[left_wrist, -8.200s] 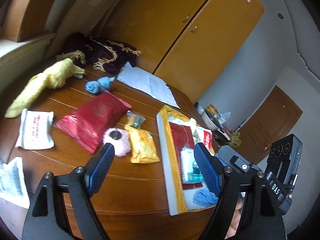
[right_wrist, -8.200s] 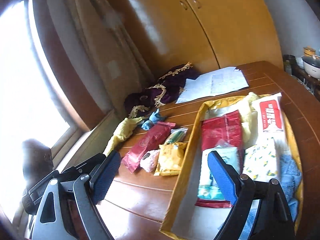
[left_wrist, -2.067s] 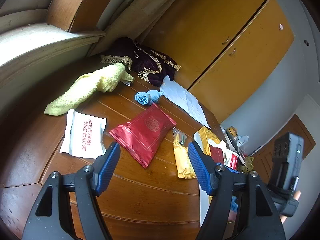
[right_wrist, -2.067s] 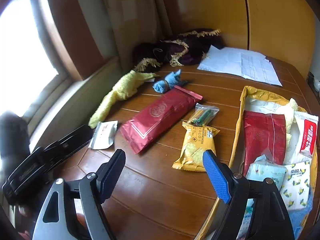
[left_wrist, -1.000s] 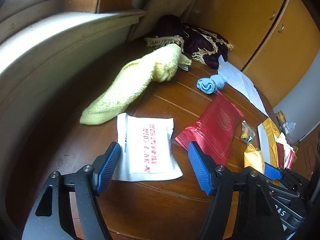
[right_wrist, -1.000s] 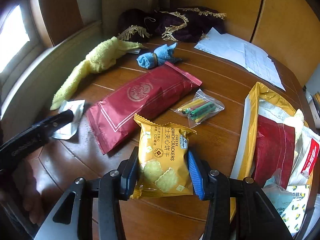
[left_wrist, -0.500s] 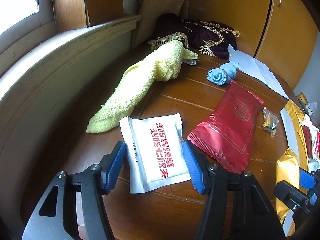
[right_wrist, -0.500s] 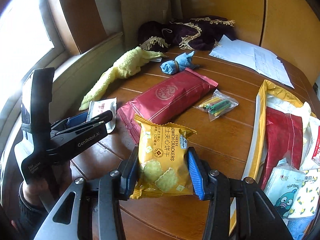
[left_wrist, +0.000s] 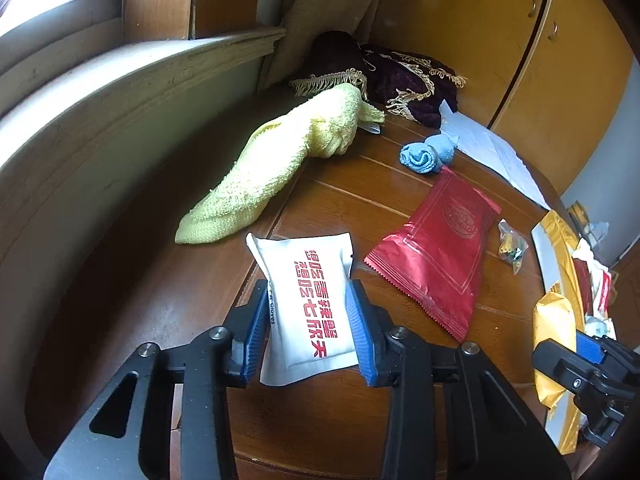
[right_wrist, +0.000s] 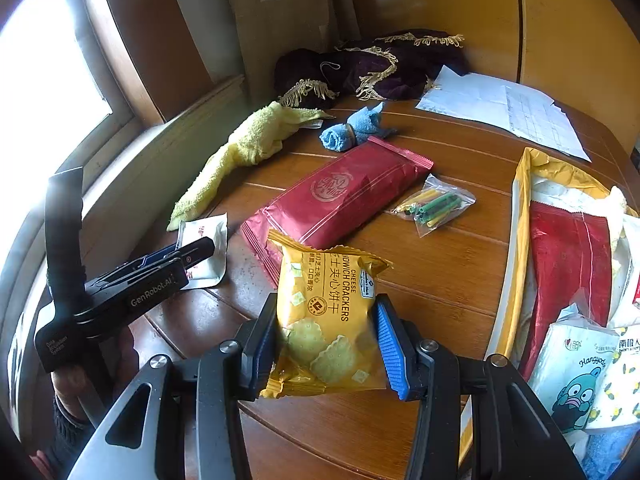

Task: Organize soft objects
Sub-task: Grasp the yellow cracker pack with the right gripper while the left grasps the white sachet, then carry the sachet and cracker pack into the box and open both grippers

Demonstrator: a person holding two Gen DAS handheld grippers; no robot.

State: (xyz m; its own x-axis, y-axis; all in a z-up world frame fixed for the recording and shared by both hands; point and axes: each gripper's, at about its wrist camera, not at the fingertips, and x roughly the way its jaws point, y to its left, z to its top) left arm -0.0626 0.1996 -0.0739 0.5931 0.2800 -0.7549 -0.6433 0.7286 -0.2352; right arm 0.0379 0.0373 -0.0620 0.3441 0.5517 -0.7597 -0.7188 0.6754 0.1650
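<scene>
Brown wooden table (right_wrist: 460, 288) fills both views. At the right edge of the right view sits the yellow tray (right_wrist: 520, 208), close to the right gripper (right_wrist: 326, 340), which squeezes the yellow cracker bag (right_wrist: 324, 320). The left gripper (left_wrist: 310, 332), farther away, pinches the white packet (left_wrist: 308, 300) at bottom middle.
</scene>
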